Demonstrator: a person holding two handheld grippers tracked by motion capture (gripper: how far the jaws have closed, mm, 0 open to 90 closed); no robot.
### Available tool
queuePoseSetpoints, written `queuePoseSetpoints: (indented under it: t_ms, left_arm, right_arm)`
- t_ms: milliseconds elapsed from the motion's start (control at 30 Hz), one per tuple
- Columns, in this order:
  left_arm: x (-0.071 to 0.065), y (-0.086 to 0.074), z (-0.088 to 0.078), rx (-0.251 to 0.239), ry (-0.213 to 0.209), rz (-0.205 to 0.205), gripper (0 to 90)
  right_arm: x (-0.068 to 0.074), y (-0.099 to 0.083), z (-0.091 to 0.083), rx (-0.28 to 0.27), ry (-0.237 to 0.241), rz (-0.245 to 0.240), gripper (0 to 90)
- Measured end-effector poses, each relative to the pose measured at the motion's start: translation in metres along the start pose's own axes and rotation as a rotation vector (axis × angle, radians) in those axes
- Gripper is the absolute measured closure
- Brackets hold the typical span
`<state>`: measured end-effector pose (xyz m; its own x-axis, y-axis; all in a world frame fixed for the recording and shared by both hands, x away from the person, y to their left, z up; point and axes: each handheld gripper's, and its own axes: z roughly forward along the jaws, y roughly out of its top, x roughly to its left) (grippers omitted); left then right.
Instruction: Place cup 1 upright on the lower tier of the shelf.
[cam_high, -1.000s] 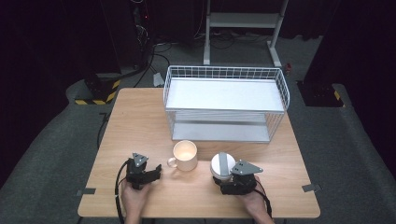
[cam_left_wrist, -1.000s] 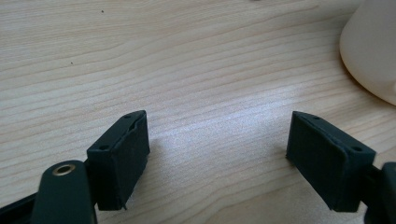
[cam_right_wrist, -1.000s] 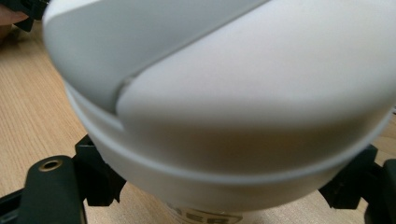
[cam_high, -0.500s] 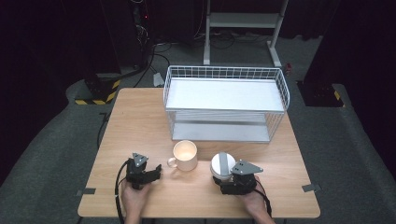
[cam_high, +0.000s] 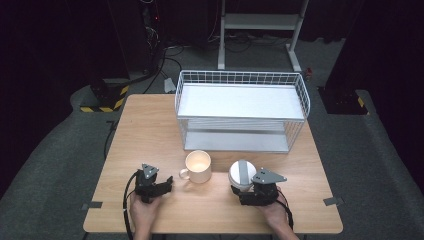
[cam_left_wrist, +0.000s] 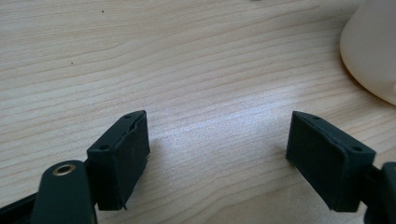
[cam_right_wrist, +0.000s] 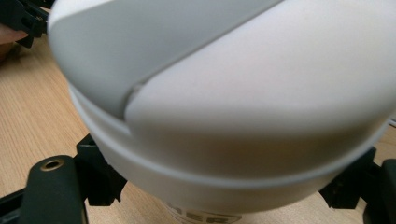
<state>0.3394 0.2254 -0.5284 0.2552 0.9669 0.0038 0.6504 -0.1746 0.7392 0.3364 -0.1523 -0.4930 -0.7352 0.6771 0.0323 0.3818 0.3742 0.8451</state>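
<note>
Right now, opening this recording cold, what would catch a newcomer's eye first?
The white wire basket with its two shelves stands at the far middle of the wooden table. Near the front edge, a cream mug sits open-topped between the two hands. The right tool has a white lidded cup between its jaws, while the left tool rests open beside the mug's handle.

Both hands are reaching in from the near edge of the table, each holding a gripper low over the wood. The left gripper (cam_high: 167, 183) is pointing toward the middle, its jaws standing apart with bare tabletop between them. The right gripper (cam_high: 240, 186) is sitting with its jaws set wide on either side of a white lidded cup (cam_high: 242, 173).
</note>
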Motion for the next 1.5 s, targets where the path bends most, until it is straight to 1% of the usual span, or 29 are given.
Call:
queuePoseSetpoints:
  t_ms: [167,400,467,500,533,600,733,800,900,1000,1267,1367,1500]
  left_arm:
    - [0.0,0.0,0.0,0.0,0.0,0.001,21.3]
    - [0.0,0.0,0.0,0.001,0.0,0.0,21.3]
    - [0.0,0.0,0.0,0.001,0.0,-0.001,21.3]
    - [0.0,0.0,0.0,0.0,0.0,0.0,21.3]
    - [0.0,0.0,0.0,0.001,0.0,0.0,21.3]
    - [0.0,0.0,0.0,0.0,0.0,0.0,21.3]
    - [0.0,0.0,0.0,0.0,0.0,0.0,21.3]
    - [0.0,0.0,0.0,0.0,0.0,0.0,21.3]
    - [0.0,0.0,0.0,0.0,0.0,0.0,21.3]
    - [0.0,0.0,0.0,0.001,0.0,-0.001,21.3]
    - [0.0,0.0,0.0,0.0,0.0,0.0,21.3]
    - [0.0,0.0,0.0,0.0,0.0,-0.001,21.3]
    - [0.0,0.0,0.0,0.0,0.0,0.0,21.3]
  right_arm:
    - [-0.003,0.001,-0.002,-0.004,0.004,0.015,19.0]
    - [-0.006,0.003,-0.004,-0.001,0.001,0.011,19.0]
    - [-0.008,0.004,-0.005,-0.004,0.002,0.018,19.0]
    - [-0.01,0.004,-0.004,-0.005,0.002,0.012,19.0]
    - [-0.01,0.004,-0.004,-0.001,0.002,0.019,19.0]
    - [-0.012,0.005,-0.004,0.004,-0.005,0.003,19.1]
    - [-0.013,0.008,-0.005,0.013,-0.01,-0.004,19.1]
    - [-0.016,0.009,-0.005,0.008,-0.011,-0.001,19.1]
    - [-0.02,0.01,-0.003,0.016,-0.017,0.009,19.0]
    - [-0.024,0.012,-0.002,0.017,-0.023,0.007,19.0]
    - [-0.041,0.02,0.001,0.019,-0.04,0.036,19.1]
    - [-0.044,0.022,0.002,0.018,-0.047,0.045,19.1]
    - [-0.047,0.025,0.003,0.018,-0.052,0.042,19.1]
